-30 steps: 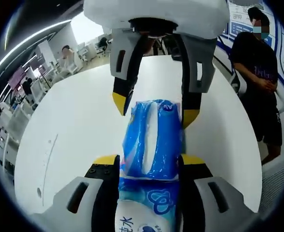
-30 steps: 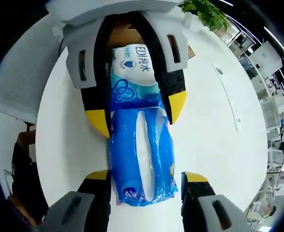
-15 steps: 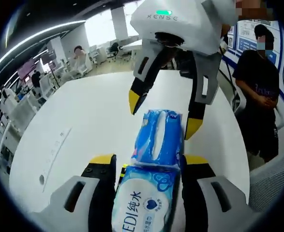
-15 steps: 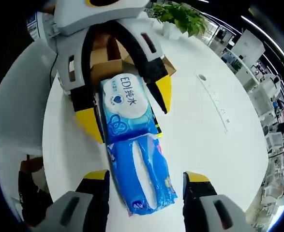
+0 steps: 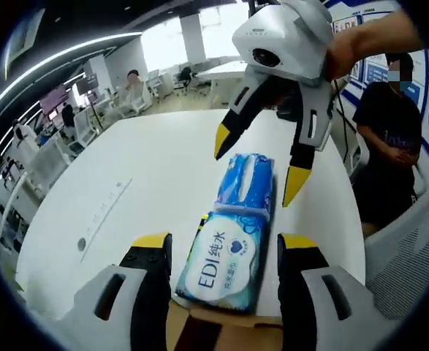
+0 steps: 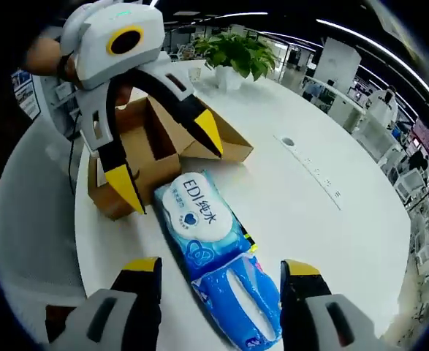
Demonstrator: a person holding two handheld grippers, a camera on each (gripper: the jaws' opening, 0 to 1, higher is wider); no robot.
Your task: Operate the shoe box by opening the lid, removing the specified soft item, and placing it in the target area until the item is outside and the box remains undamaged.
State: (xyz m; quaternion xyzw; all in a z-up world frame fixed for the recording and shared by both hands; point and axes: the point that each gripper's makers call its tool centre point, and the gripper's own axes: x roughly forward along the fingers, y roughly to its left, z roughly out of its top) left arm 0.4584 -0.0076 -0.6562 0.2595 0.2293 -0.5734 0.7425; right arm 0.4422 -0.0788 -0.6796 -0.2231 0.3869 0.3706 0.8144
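Note:
Two soft packs lie end to end on the white table [image 6: 324,146]: a white-and-blue wipes pack [image 6: 199,217] marked EDI [image 5: 225,259] and a blue tissue pack [image 6: 247,301] [image 5: 248,183]. The brown shoe box [image 6: 152,150] stands open behind them, flaps spread; its edge [image 5: 221,325] shows between my left jaws. My left gripper [image 5: 225,241] [image 6: 166,161] hangs open over the box end of the wipes pack, touching nothing. My right gripper [image 6: 220,267] [image 5: 258,161] is open above the tissue pack, holding nothing.
A potted plant [image 6: 236,50] stands at the table's far side beyond the box. A person in black [image 5: 393,110] stands past the table edge near a grey chair [image 5: 411,248]. Desks and seated people [image 5: 130,84] fill the room behind. The table has a round cable port [image 6: 287,142].
Both grippers have drawn back and up from the two packs, which stay lying on the table. The open box has come into sight.

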